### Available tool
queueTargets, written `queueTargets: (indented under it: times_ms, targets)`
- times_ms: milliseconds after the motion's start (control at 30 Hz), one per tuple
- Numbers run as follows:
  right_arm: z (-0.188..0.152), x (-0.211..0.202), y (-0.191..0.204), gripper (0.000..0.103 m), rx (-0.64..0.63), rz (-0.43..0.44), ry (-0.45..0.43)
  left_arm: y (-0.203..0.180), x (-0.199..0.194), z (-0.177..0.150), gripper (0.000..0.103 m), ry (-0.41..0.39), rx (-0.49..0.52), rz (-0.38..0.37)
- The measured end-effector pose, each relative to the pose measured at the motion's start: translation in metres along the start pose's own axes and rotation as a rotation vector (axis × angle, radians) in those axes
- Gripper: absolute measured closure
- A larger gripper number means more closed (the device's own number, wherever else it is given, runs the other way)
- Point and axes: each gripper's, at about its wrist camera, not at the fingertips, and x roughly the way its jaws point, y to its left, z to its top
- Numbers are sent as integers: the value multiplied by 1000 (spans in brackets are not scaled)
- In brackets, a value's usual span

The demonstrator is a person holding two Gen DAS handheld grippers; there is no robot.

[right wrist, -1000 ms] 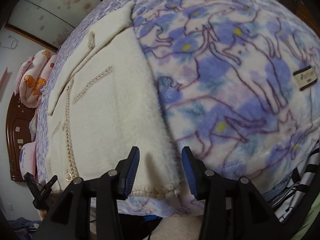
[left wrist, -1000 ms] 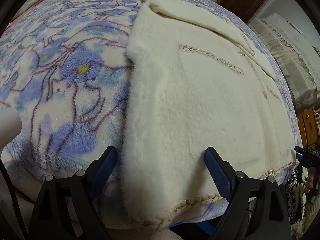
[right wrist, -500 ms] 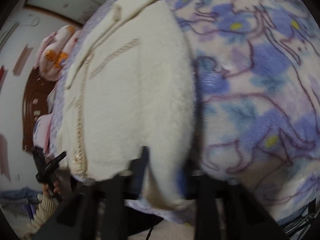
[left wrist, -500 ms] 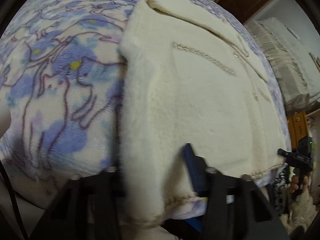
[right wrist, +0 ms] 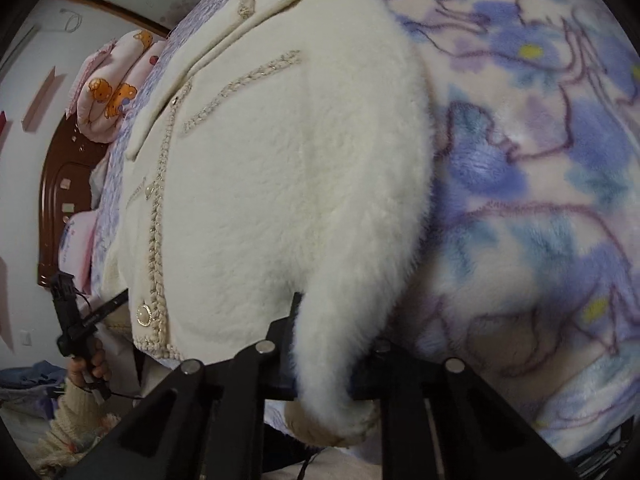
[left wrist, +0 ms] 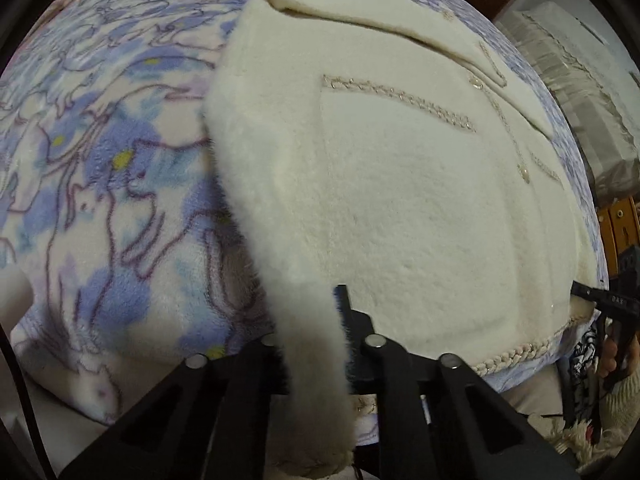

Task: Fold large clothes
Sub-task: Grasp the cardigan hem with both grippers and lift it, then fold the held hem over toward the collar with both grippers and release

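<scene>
Left gripper [left wrist: 316, 344] just closed, pinching the cream jacket [left wrist: 400, 200] hem corner; right gripper [right wrist: 332, 360] likewise clamped on the opposite corner, at the near edge of the blanket [right wrist: 540, 160].

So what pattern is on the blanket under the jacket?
Blue-purple flowers with yellow centres and purple outlines on the blanket, clearest in the right wrist view.
</scene>
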Motion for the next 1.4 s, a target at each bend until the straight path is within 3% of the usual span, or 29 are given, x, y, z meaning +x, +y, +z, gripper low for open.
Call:
queueTargets:
  times_ms: [233,500,767,933,1033,1133,1200,1300,1367,1400]
  targets:
    - [-13,-50,18,93,-99,-32,-47,15,-46,-7,100,-80,-112,-139]
    - [-41,-74,51,94,-226,-67,-22,16,-81,-27,100,-68,-92,-124]
    - [-81,-88,54,94,-212,1,24,39,-116,-62,100,-29,-124,-173]
    - [-68,-98,57,94,-175,61,-3,26,-127,-46,100,-32,-145,-249]
    - [-46,-102,66,94,-170,96,-23,17,-133,-22,100,-64,-190,-324]
    - [-8,-112,78,94,-166,144,-57,9,-136,17,100,-97,-200,-345]
    - [34,-124,89,94,-158,163,-94,3,-135,57,100,-116,-200,-351]
    - [108,-143,100,94,-128,115,-183,3,-128,129,99,-150,-247,-344]
    - [164,-149,95,93,-11,138,-240,13,-119,178,98,-191,-305,-321]
    - [186,-149,88,92,53,153,-267,19,-112,206,91,-207,-351,-289]
